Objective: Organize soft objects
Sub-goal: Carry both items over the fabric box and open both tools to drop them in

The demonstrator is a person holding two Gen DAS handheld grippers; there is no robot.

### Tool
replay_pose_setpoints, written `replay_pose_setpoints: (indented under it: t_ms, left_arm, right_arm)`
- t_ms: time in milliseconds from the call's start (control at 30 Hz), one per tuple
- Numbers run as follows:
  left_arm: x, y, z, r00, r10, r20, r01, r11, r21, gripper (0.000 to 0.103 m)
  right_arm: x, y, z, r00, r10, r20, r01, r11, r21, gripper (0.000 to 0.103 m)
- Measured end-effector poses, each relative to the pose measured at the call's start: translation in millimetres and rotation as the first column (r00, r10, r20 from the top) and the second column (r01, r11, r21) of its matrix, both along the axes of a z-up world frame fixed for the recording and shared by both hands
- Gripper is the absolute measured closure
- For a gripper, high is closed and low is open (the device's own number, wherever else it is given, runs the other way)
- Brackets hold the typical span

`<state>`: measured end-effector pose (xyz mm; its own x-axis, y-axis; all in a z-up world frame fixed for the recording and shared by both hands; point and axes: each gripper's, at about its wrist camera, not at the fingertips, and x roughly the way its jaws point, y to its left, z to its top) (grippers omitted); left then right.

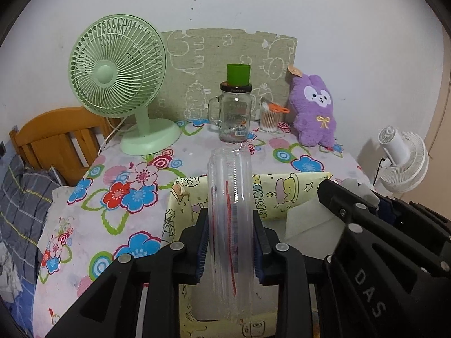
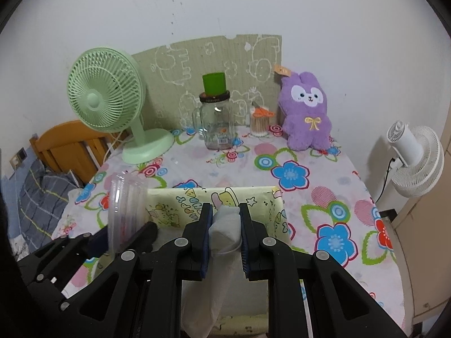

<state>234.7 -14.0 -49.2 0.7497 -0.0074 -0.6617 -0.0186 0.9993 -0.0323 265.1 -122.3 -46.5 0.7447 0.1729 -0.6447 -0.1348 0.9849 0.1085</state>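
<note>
Floral tablecloth covers a table set against a plain white wall, with a wooden bed headboard at its left edge and a white clip fan beyond its right edge.

Left wrist view: the left gripper is clamped on a stack of clear plastic cups, blue pads pressing both sides; the stack stands nearly upright and reaches past the near wall of a yellow cartoon-print box. The box sits at the near middle of the table. The right gripper enters from the right, over the box's right half, with pale cloth at its tip. Open cloth runs between the box's far wall and the back row: green desk fan at left, glass jar mug with a green cup on its lid, cotton swab tub, purple plush rabbit at right.

Right wrist view: the right gripper is clenched on a pale grey-blue soft cloth item, whose tail hangs down below the jaws, above the box interior. The cup stack stands just left, at the box's left wall. Right of the box the tablecloth lies bare to the table's right edge
</note>
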Motion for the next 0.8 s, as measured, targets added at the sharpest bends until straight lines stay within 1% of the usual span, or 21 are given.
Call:
replay_pose_setpoints:
  t_ms: [233,400,467,567,600,633,667,700,733,800]
  left_arm:
    - [11.6,4.0,-11.7,1.000,0.005,-0.029,-0.005,1.000,0.013,0.075]
    - [17.5,7.1,-16.8,0.999,0.008,-0.038,-0.008,1.000,0.017,0.074]
    - [19.0,8.5,-17.9,0.999,0.009,-0.038,-0.008,1.000,0.020,0.074]
    - [20.2,10.0,-19.2,0.999,0.010,-0.045,-0.009,1.000,0.024,0.073]
    - [20.0,10.0,-19.1,0.999,0.009,-0.046,-0.008,1.000,0.024,0.069]
    - [19.5,9.6,-18.5,0.999,0.007,-0.045,-0.006,1.000,0.024,0.066]
    - [18.7,9.2,-17.6,0.999,0.005,-0.042,-0.004,1.000,0.024,0.064]
    - [17.0,8.2,-15.7,0.999,0.001,-0.036,0.000,1.000,0.024,0.057]
    - [15.7,7.6,-14.1,0.999,-0.001,-0.033,0.002,1.000,0.024,0.043]
    - [13.2,6.2,-10.6,1.000,-0.005,-0.022,0.006,1.000,0.024,0.028]
  right_arm:
    - [15.1,4.6,-15.6,0.999,-0.002,-0.047,0.002,1.000,-0.002,0.082]
    - [21.6,8.5,-21.6,0.998,-0.005,-0.059,0.005,1.000,-0.008,0.082]
    - [23.8,9.9,-23.5,0.998,-0.003,-0.063,0.002,1.000,-0.008,0.078]
    - [27.1,10.6,-26.5,0.997,0.004,-0.076,-0.004,1.000,-0.002,0.075]
    - [28.0,10.8,-27.2,0.997,0.008,-0.080,-0.008,1.000,0.002,0.068]
    - [28.2,10.6,-27.5,0.997,0.012,-0.081,-0.011,1.000,0.008,0.052]
    - [28.0,10.6,-27.4,0.997,0.009,-0.076,-0.008,1.000,0.008,0.042]
    - [25.9,9.8,-25.6,0.998,-0.002,-0.056,0.003,1.000,0.004,0.027]
    - [23.9,9.8,-23.9,0.999,-0.012,-0.040,0.012,1.000,-0.001,0.022]
    - [20.1,9.1,-19.5,1.000,-0.020,-0.022,0.019,1.000,-0.008,0.021]
